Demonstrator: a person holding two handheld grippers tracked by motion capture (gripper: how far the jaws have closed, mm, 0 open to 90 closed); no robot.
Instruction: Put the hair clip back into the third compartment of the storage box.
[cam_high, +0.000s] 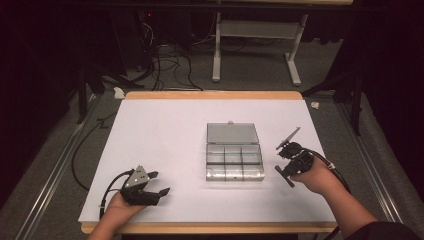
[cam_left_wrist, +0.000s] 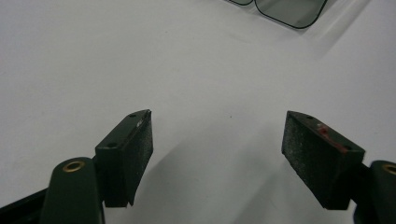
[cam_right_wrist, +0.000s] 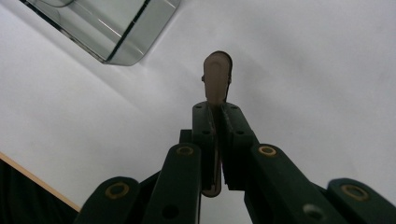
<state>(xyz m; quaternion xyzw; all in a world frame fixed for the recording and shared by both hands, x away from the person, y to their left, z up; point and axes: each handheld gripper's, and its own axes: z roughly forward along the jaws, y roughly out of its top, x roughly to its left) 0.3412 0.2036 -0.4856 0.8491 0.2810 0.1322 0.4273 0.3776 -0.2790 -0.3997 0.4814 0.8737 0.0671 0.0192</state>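
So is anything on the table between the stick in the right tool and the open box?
Nothing visible. The right tool is shut on a thin flat stick, and bare white table lies between it and the clear box, whose lid is laid back.

My left tool (cam_left_wrist: 217, 140) hangs with jaws spread wide over the white worktop (cam_left_wrist: 140, 60); a clear box's (cam_left_wrist: 289, 10) corner lies well beyond.
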